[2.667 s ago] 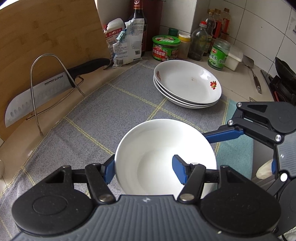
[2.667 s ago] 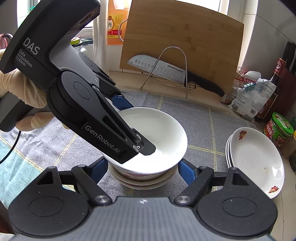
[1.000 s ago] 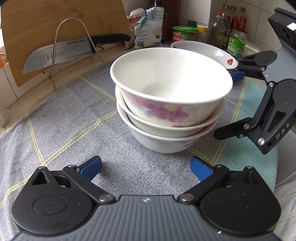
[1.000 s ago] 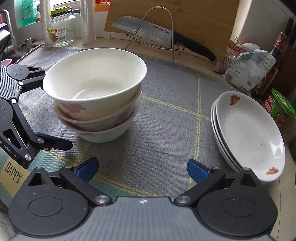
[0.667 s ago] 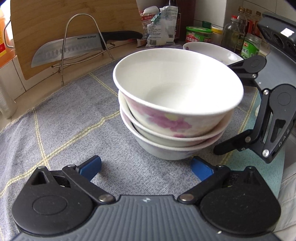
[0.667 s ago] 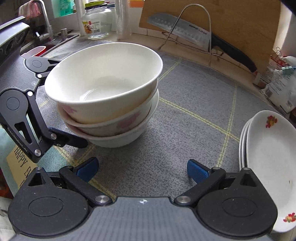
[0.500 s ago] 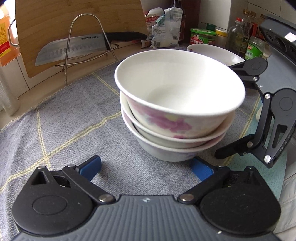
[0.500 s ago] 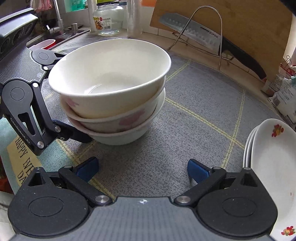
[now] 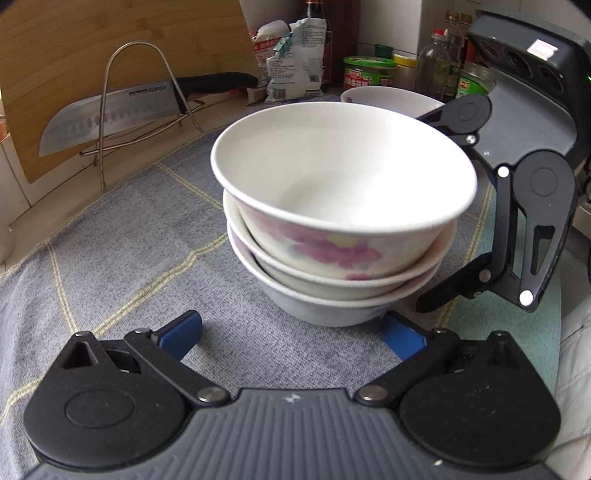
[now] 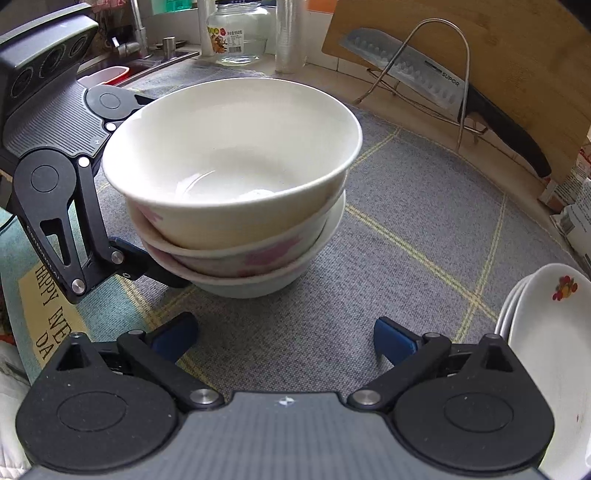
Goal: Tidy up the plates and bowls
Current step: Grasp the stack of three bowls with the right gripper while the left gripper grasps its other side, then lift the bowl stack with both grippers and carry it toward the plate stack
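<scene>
Three white bowls with pink flower prints stand nested in a stack (image 9: 343,206) (image 10: 236,184) on a grey checked cloth (image 9: 129,258). My left gripper (image 9: 291,334) is open and low, just in front of the stack's base, with its right fingertip close to the bottom bowl. From the other side my right gripper (image 10: 284,338) is also open and empty, a little short of the stack. Each gripper shows in the other's view, flanking the bowls. A stack of white plates (image 10: 546,354) (image 9: 384,98) lies to the right of the bowls, partly hidden behind them in the left wrist view.
A knife in a wire rack (image 9: 122,110) leans against a bamboo cutting board (image 10: 517,55) at the back. Bottles, jars and snack bags (image 9: 295,62) line the wall. A glass jar (image 10: 236,33) and a sink edge (image 10: 110,74) are at the far left. A teal mat (image 10: 48,317) lies under the cloth's near edge.
My left gripper let go of the top bowl, which now rests on the stack. Both grippers dropped to cloth level and have edged closer to the stack's base.
</scene>
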